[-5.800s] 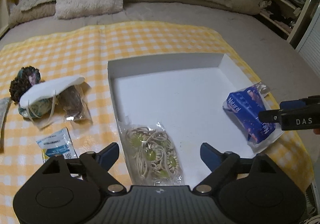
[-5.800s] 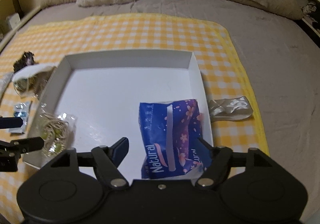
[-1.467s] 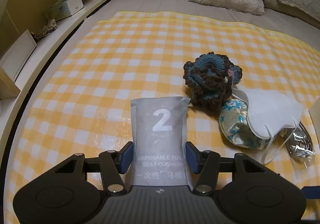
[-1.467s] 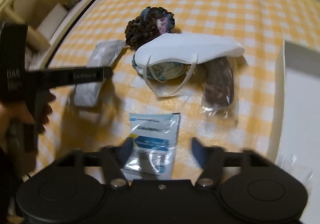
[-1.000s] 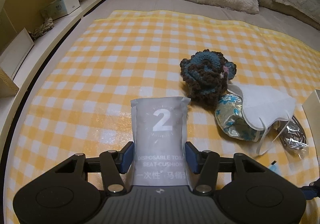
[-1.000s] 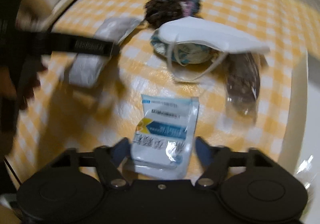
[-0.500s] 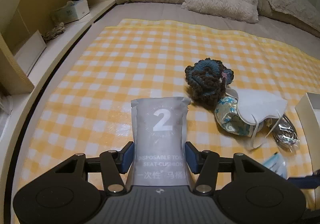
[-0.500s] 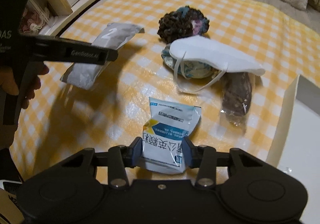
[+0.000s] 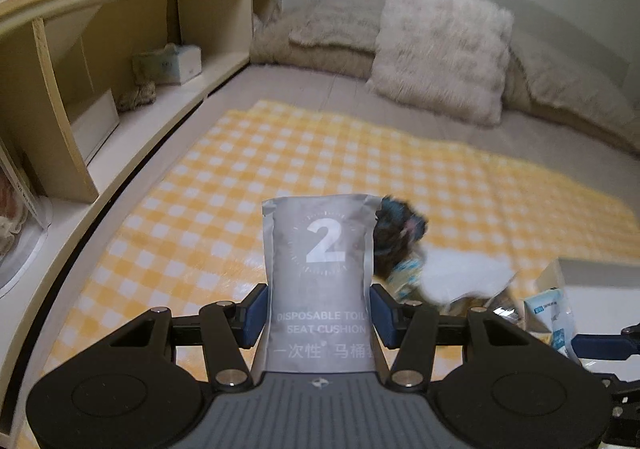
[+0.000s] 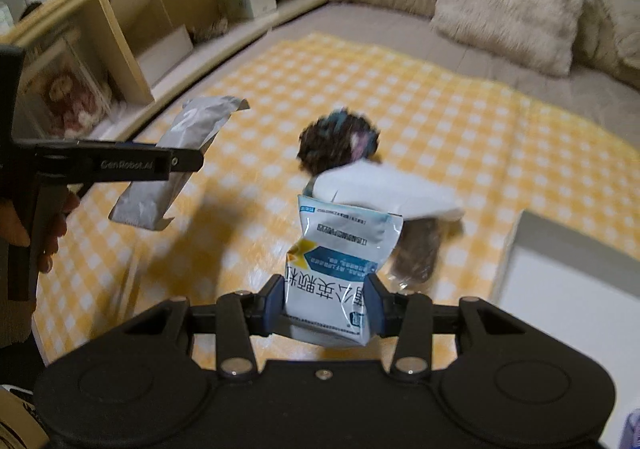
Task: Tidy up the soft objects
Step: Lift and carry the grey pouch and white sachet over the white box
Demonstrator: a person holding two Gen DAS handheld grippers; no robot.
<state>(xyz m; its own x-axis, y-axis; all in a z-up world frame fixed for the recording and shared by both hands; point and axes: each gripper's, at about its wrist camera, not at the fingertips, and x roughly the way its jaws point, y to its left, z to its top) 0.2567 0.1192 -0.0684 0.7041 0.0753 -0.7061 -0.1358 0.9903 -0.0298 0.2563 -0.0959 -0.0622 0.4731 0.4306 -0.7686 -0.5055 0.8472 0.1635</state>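
My left gripper (image 9: pixel 318 315) is shut on a grey seat-cushion packet (image 9: pixel 320 273) marked "2" and holds it above the yellow checked cloth (image 9: pixel 240 185). The packet also shows in the right wrist view (image 10: pixel 176 165). My right gripper (image 10: pixel 326 303) is shut on a white and blue sachet (image 10: pixel 340 265), lifted off the cloth. The sachet shows at the right of the left wrist view (image 9: pixel 550 313). On the cloth lie a dark crocheted ball (image 10: pixel 338 143), a white face mask (image 10: pixel 384 189) and a brown bagged item (image 10: pixel 416 253).
A white box's wall (image 10: pixel 508 249) stands at the right. A wooden shelf unit (image 9: pixel 100 49) runs along the left side of the bed. Fluffy pillows (image 9: pixel 440 49) lie at the far end.
Both grippers have risen and tilted up with their packets. The right gripper's sachet has come off the cloth and moved toward the white box.
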